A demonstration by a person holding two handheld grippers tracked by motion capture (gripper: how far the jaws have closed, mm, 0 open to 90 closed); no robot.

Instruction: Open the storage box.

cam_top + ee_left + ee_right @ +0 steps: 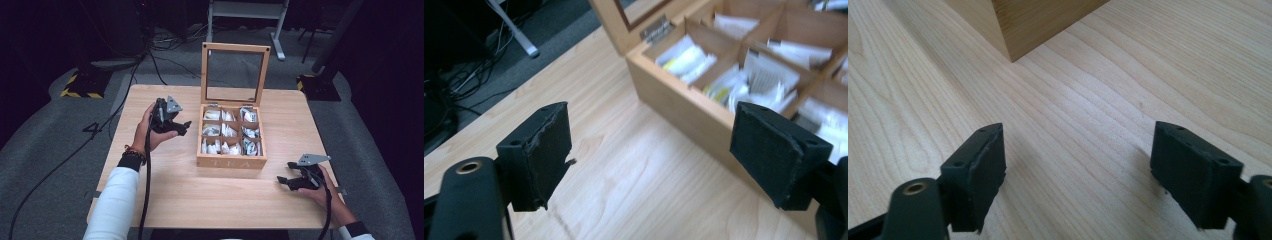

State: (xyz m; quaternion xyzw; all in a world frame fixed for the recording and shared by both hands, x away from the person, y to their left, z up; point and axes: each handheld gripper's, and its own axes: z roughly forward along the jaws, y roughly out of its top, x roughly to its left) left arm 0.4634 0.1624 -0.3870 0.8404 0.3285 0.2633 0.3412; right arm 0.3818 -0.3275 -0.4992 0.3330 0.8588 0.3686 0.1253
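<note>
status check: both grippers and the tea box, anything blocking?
Left gripper open, empty, beside the tea box. Right gripper open, empty, low over the table. Box lid up, sachets inside. Nothing blocking.

Tea box between hand-held grippers

The light wooden table stands on grey carpet. Beyond the table's far edge, a white desk frame rests on the floor. Off the table's far left corner sits a stand base edged with yellow-black tape, with black cables lying beside it
</note>
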